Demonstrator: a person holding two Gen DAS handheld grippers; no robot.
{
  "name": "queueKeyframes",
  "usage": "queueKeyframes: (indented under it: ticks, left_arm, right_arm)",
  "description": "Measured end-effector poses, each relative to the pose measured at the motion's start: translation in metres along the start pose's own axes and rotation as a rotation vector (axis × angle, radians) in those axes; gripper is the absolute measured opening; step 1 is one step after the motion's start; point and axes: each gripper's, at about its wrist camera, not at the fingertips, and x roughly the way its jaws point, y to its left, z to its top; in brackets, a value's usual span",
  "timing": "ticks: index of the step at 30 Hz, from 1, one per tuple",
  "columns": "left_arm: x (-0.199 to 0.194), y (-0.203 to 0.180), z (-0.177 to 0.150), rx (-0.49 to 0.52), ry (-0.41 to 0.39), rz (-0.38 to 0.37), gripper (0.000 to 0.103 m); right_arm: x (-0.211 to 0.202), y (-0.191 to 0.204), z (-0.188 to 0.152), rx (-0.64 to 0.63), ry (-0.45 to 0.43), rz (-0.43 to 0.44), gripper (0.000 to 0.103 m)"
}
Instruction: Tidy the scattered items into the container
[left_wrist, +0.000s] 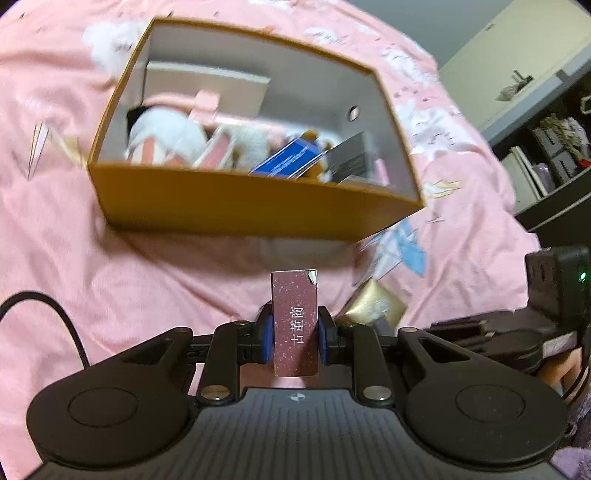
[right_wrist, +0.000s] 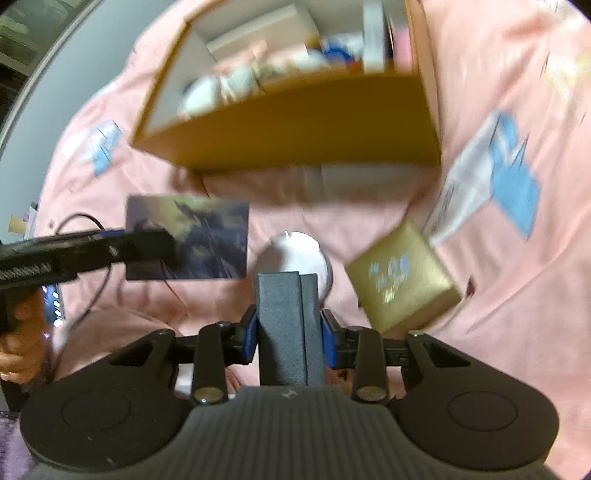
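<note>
An orange cardboard box (left_wrist: 240, 203) with a white inside stands on the pink bedspread, holding plush toys, a blue box and other items. It also shows in the right wrist view (right_wrist: 303, 122), blurred. My left gripper (left_wrist: 295, 332) is shut on a maroon box with white Chinese letters (left_wrist: 295, 317), held upright in front of the orange box. The same box shows from its picture side in the right wrist view (right_wrist: 207, 240). My right gripper (right_wrist: 288, 328) is shut on a dark grey textured box (right_wrist: 284, 325). A gold box (right_wrist: 402, 280) and a white round object (right_wrist: 299, 254) lie on the bedspread.
A blue and white packet (right_wrist: 484, 177) lies on the bedspread right of the orange box. A black cable (left_wrist: 55, 314) runs at the left. Dark shelves (left_wrist: 554, 147) with clutter stand at the far right. The gold box also shows beside the left gripper (left_wrist: 373, 302).
</note>
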Motion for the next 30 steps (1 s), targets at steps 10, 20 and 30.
queueKeyframes:
  ticks: [10, 20, 30]
  left_arm:
    - [-0.052, -0.028, 0.036, 0.087, -0.135, -0.084, 0.026]
    - [-0.045, -0.058, 0.1, 0.186, -0.268, -0.042, 0.026]
    - [0.036, -0.045, 0.153, 0.141, -0.194, 0.08, 0.026]
  right_arm:
    - [-0.097, 0.039, 0.04, -0.115, -0.286, -0.063, 0.037]
    - [-0.122, 0.044, 0.112, -0.134, -0.469, -0.156, 0.037]
    - [-0.058, 0.032, 0.193, -0.069, -0.468, -0.272, 0.037]
